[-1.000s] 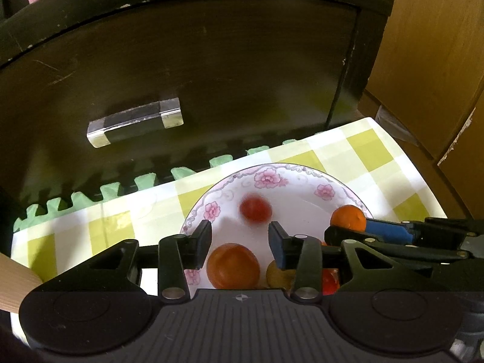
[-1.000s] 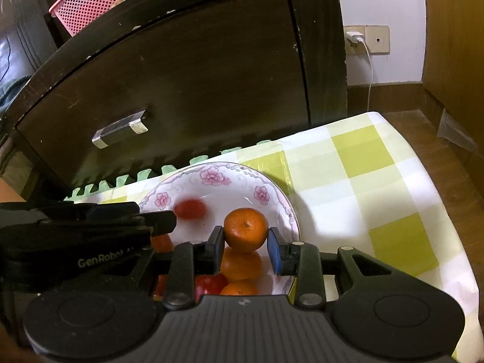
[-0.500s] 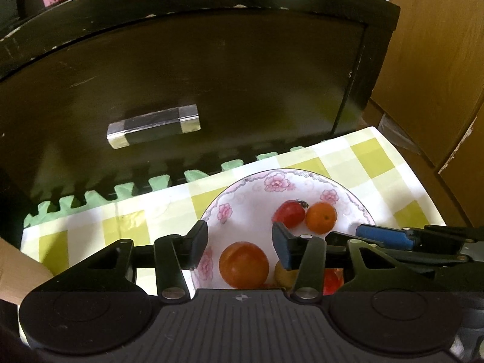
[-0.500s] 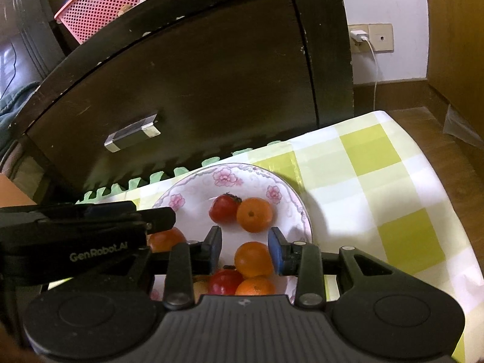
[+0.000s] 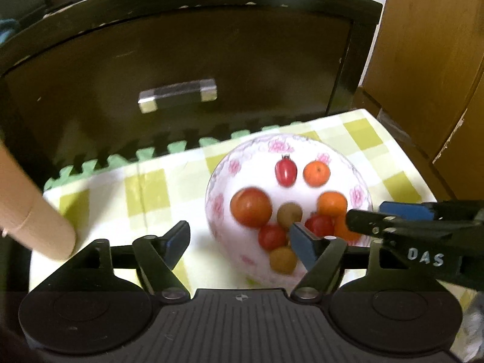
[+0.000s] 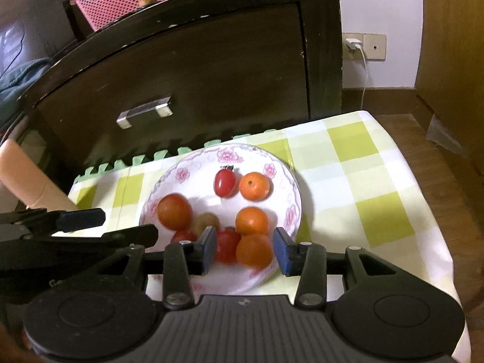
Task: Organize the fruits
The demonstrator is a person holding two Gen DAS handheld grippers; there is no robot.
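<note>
Checked yellow-and-white cloth [image 6: 357, 199] covers the low table, which stands against a dark cabinet [image 6: 211, 84] with a metal handle [image 6: 144, 112]. Ahead of both claws sits the floral plate [image 6: 284, 178], and all the visible fruit lies on it. The right gripper [image 6: 245, 251] is spread wide and empty, its blue pads bracketing the near edge of the pile: one orange [image 6: 254, 249] and a red tomato [image 6: 225, 245] lie between the pads, a second orange [image 6: 252, 220] just beyond them, and a third orange [image 6: 254, 185] beside a small plum tomato [image 6: 225, 182] further ahead at the far rim. The left gripper [image 5: 239, 243] is likewise wide open and holds nothing; a large tomato [image 5: 250, 207] and brownish fruits [image 5: 289, 213] lie ahead of its right pad. Judgement: the step in hand is selecting the next piece to sort. Two fruits share the right claw's gap, touching each other, so closing now risks pinching both or squirting one off the plate. Recommended: shift the claw rightward to centre on the near orange alone, descend squarely, and close gently across its widest part.
</note>
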